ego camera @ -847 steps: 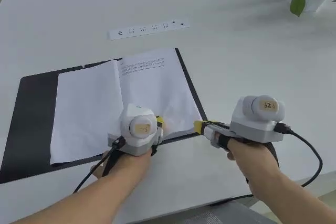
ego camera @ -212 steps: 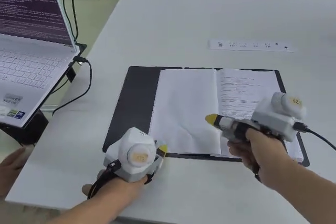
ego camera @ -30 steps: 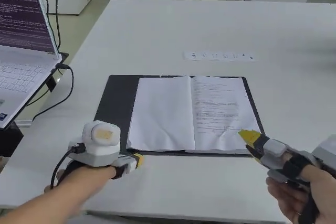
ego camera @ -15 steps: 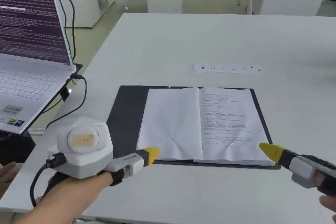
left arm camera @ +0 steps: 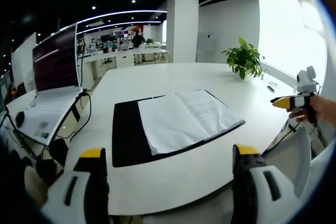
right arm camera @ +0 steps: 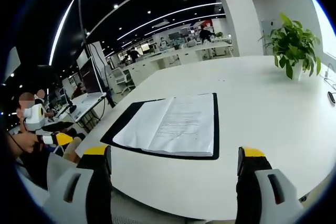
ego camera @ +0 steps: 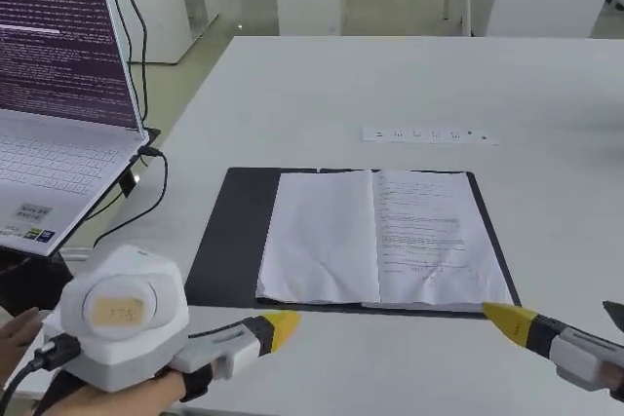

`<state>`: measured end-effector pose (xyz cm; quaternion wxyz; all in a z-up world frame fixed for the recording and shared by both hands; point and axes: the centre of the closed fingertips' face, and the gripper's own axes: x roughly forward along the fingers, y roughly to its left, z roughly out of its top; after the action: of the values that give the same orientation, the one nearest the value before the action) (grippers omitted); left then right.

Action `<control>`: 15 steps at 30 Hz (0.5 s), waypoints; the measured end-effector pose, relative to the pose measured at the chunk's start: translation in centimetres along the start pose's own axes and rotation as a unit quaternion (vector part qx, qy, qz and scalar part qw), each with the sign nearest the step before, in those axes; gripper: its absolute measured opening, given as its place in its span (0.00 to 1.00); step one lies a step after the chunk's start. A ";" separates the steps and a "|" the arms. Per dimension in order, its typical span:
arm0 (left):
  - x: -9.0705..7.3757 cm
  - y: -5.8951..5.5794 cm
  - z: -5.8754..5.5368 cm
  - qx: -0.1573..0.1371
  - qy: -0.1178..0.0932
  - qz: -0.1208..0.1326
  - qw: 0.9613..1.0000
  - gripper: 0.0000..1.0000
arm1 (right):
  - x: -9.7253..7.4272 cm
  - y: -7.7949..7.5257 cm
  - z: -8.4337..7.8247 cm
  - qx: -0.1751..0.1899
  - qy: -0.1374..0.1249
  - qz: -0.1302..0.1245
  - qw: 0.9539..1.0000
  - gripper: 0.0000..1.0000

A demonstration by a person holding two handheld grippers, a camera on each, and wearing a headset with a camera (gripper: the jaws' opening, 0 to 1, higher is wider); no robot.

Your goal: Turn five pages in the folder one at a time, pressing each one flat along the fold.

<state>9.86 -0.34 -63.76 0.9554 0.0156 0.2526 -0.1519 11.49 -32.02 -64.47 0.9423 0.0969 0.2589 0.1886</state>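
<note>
The folder (ego camera: 232, 241) lies open and flat on the white worktop (ego camera: 322, 85). Its black cover shows as a broad bare strip to the left of the paper. The left page (ego camera: 317, 236) is blank and slightly wrinkled near its lower edge. The right page (ego camera: 434, 236) carries lines of print. Both pages lie flat on either side of the fold.

The left tool (left arm camera: 169, 153) sits off the folder's near left corner, clear of the cover and touching nothing. Its two yellow-tipped jaws stand wide apart with nothing between them, and they face the folder from the near side. The right tool (right arm camera: 175, 151) sits off the folder's near right corner, also clear of it. Its jaws are spread just as wide and hold nothing. In the head view, each tool's yellow tip points inward toward the folder's near edge. Whether either tool rests on the worktop or is held above it, I cannot tell.

A white power strip (ego camera: 429, 134) lies beyond the folder's far edge, apart from it. An open laptop (ego camera: 58, 124) stands well to the left of the folder, its screen full of text, with a black cable (ego camera: 146, 192) trailing between it and the folder. A potted plant (right arm camera: 294, 43) stands well beyond the folder's far right corner.
</note>
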 end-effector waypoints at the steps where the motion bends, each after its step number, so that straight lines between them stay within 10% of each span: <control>1: -0.3 -0.1 0.0 0.001 -0.001 -0.001 1.000 0.99 | -0.1 -0.1 0.0 -0.001 0.000 -0.001 1.000 1.00; 15: -1.0 0.3 0.9 -0.003 -0.012 0.005 1.000 0.99 | -0.3 -1.2 0.1 -0.013 -0.006 -0.007 1.000 1.00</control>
<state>9.52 0.13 -62.54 0.9592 0.0122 0.2413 -0.1469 11.62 -33.25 -64.61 0.9464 0.0845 0.2512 0.1846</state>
